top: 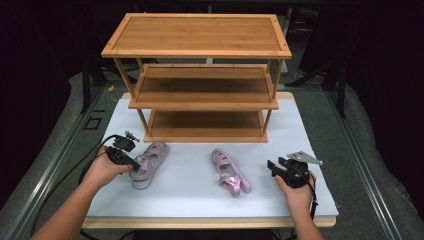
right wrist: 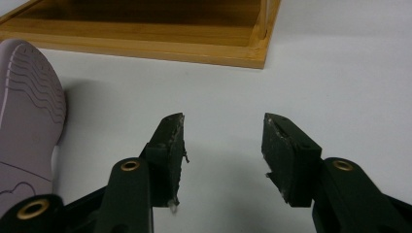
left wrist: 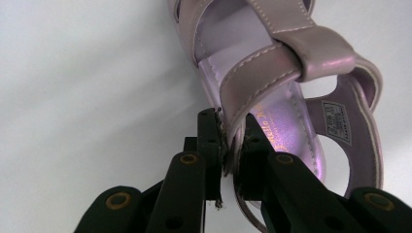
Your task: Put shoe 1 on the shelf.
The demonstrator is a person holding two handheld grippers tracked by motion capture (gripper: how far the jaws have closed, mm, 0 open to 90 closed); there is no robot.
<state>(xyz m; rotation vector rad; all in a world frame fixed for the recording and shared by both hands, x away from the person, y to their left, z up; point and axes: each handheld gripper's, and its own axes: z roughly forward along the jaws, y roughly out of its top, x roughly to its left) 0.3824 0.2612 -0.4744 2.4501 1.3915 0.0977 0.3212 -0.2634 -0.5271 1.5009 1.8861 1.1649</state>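
The left sandal [top: 148, 164], a small pink strappy shoe, lies on the white table [top: 190, 195] just in front of the wooden shoe rack [top: 200, 75], off its left front corner. The left gripper [left wrist: 228, 145] is clamped on the thin side wall of the sandal, near its heel. It looks light, with soft, bendy glossy straps that may slip or flex, so a pinch on the firmer rim by the sole should hold better. The right gripper [right wrist: 223, 155], jaws apart and empty, rests off the rack's right front corner, beside the other sandal [top: 229, 171]
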